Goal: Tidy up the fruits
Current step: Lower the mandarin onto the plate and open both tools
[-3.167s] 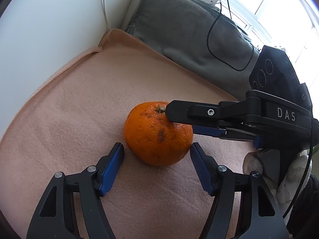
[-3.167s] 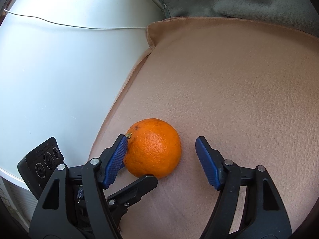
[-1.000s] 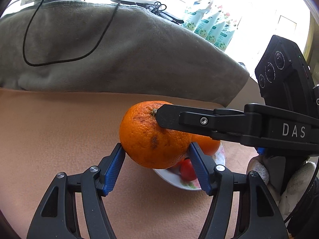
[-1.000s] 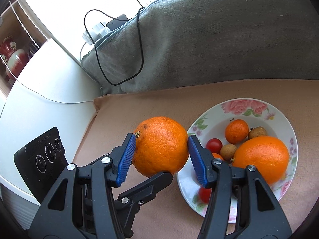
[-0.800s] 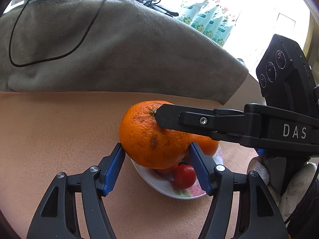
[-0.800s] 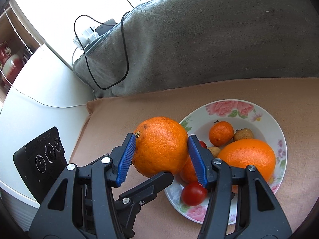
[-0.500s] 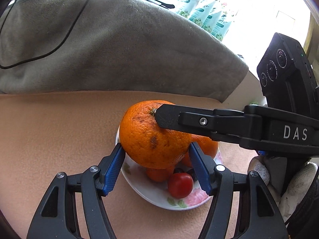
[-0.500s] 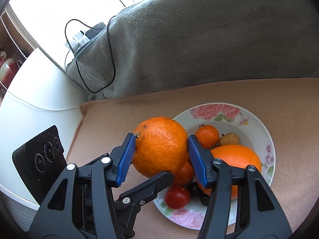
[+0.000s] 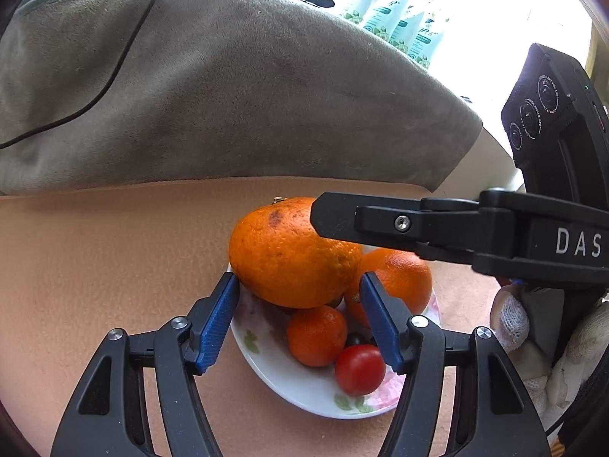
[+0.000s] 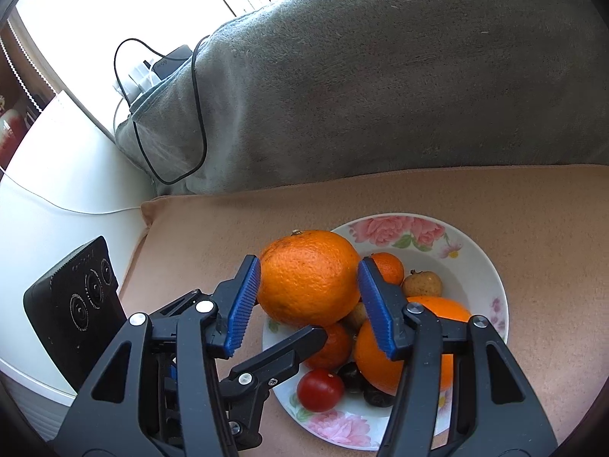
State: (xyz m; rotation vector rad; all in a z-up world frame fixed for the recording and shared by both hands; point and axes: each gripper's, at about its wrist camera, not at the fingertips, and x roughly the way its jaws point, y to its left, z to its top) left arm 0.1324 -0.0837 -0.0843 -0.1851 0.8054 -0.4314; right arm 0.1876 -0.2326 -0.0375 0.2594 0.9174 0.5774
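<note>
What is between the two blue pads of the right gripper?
In the right wrist view, the big orange sits between the right gripper's pads, clamped above the floral plate.

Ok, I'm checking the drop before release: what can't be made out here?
- Whether the big orange, held in the right tongs, touches the fruit below: its underside is hidden in both views.
- Whether the left tongs grip it: in the left wrist view, contact is unclear.
- What the dark fruits on the plate are: in the right wrist view, a tong finger half hides them.
</note>
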